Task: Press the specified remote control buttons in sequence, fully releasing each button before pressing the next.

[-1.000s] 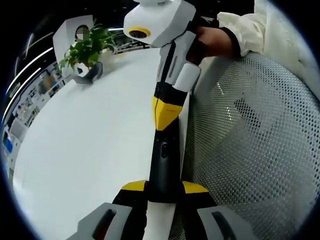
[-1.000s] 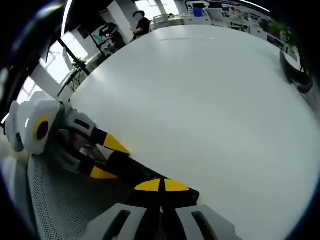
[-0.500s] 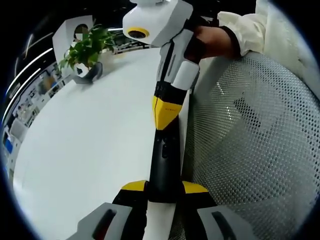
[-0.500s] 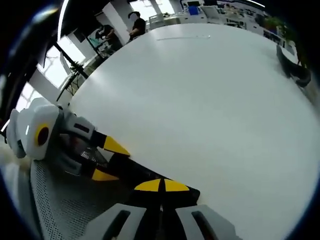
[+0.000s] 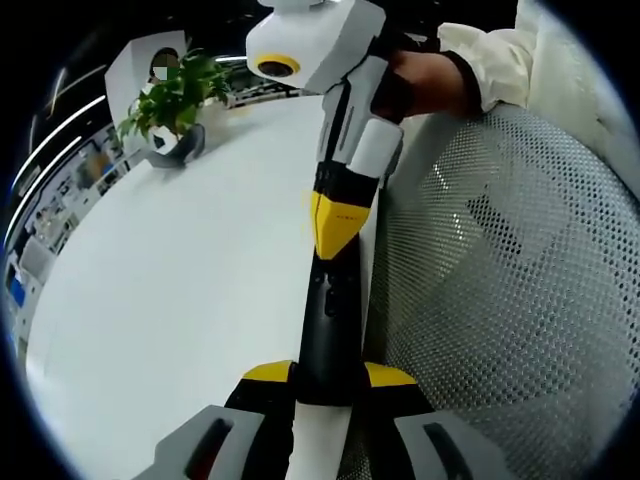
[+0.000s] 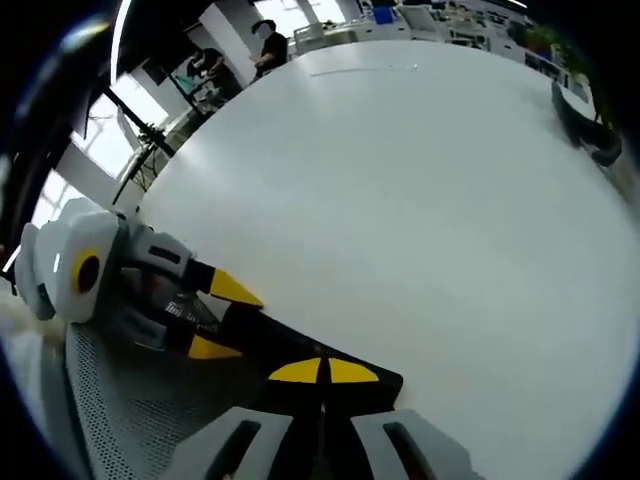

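Note:
A slim black remote control (image 5: 325, 330) stands up between my left gripper's (image 5: 328, 374) yellow-tipped jaws, which are shut on its lower end. From the top of the left gripper view comes my right gripper (image 5: 335, 225), held by a hand (image 5: 440, 80) in a cream sleeve. Its yellow tips are shut together and rest on the remote's upper face. In the right gripper view the right gripper (image 6: 323, 372) is shut, its tips over the remote (image 6: 265, 340). The left gripper (image 6: 220, 320) grips the remote from the left. The button under the tips is hidden.
A wide white table (image 5: 180, 280) spreads out to the left, with a potted plant (image 5: 175, 100) in a dark bowl at its far end. A white mesh chair back (image 5: 500, 280) stands close on the right. People (image 6: 265, 40) stand beyond the table's far edge.
The right gripper's shut tips have shifted very slightly on the remote. The left gripper and the remote have stayed still.

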Tool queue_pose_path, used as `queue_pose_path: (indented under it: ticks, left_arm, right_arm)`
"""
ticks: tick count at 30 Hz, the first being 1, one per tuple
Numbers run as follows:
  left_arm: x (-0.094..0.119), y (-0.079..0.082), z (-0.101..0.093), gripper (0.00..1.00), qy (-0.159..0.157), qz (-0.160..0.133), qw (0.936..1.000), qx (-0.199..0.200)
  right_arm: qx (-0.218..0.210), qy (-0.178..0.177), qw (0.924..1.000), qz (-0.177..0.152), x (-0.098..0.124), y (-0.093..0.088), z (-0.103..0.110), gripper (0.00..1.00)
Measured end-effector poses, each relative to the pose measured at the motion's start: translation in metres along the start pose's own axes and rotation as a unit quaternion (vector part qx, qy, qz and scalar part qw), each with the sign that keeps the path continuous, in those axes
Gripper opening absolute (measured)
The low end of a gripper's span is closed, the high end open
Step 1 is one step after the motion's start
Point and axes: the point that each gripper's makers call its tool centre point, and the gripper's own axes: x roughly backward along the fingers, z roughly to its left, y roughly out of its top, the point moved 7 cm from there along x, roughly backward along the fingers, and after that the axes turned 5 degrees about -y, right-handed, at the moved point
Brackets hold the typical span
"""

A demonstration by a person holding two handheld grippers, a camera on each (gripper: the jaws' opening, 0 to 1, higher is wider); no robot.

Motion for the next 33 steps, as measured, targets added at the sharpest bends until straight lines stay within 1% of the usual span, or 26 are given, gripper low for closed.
queue_pose_path:
  ticks: [1,3,5,7,9,10,11,16,24,25,27,29,31,33]
  left_arm:
    - [0.0000,0.0000,0.0000,0.24,0.000,0.000,1.0000,0.000]
    - [0.0002,0.0000,0.0000,0.24,0.000,0.000,1.0000,0.001]
    - [0.0004,0.0001,0.0000,0.24,0.000,0.000,1.0000,0.001]
    - [0.0006,0.0003,0.0000,0.24,0.000,0.000,1.0000,0.001]
    - [0.0007,0.0003,0.0000,0.24,0.000,-0.001,1.0000,0.001]
    - [0.0008,0.0002,0.0000,0.24,0.000,-0.001,1.0000,0.001]
    - [0.0008,0.0003,0.0000,0.24,0.000,-0.001,1.0000,0.001]
    - [0.0002,-0.0003,0.0005,0.24,0.000,-0.001,1.0000,0.001]
    - [-0.0006,0.0003,0.0000,0.25,0.002,-0.003,1.0000,-0.002]
    - [-0.0006,0.0003,0.0003,0.25,0.002,-0.003,1.0000,-0.001]
    - [-0.0007,-0.0001,0.0005,0.25,0.002,-0.003,1.0000,-0.001]
    - [-0.0010,-0.0003,0.0006,0.25,0.003,-0.003,1.0000,-0.002]
    - [-0.0011,-0.0005,0.0007,0.25,0.003,-0.002,1.0000,-0.002]
    - [-0.0014,-0.0008,0.0009,0.25,0.003,-0.002,1.0000,-0.002]
  right_arm:
    - [-0.001,0.003,1.0000,-0.001,0.0006,0.0003,0.0004,0.00]
    - [-0.008,0.030,0.9994,-0.015,0.0028,0.0035,0.0057,0.00]
    - [-0.011,0.042,0.9989,-0.015,0.0036,0.0036,0.0078,0.00]
    - [-0.012,0.040,0.9991,-0.003,0.0007,0.0013,0.0073,0.00]
    - [-0.003,0.034,0.9993,0.016,-0.0033,-0.0022,0.0072,0.00]
    - [0.001,0.033,0.9992,0.020,-0.0050,-0.0033,0.0081,0.00]
    - [0.002,0.035,0.9993,0.015,-0.0036,-0.0023,0.0089,0.00]
    - [-0.012,0.039,0.9991,0.014,-0.0032,-0.0027,0.0061,0.00]
    - [-0.007,0.037,0.9991,0.017,-0.0032,-0.0027,0.0073,0.00]
    - [-0.005,0.038,0.9991,0.017,-0.0034,-0.0025,0.0073,0.00]
    - [0.014,0.035,0.9992,0.016,-0.0038,-0.0024,0.0084,0.00]
    - [0.013,0.032,0.9992,0.017,-0.0042,-0.0018,0.0084,0.00]
    - [0.025,0.030,0.9991,0.014,-0.0042,-0.0025,0.0088,0.00]
    - [0.028,0.026,0.9992,0.013,-0.0041,-0.0029,0.0091,0.00]
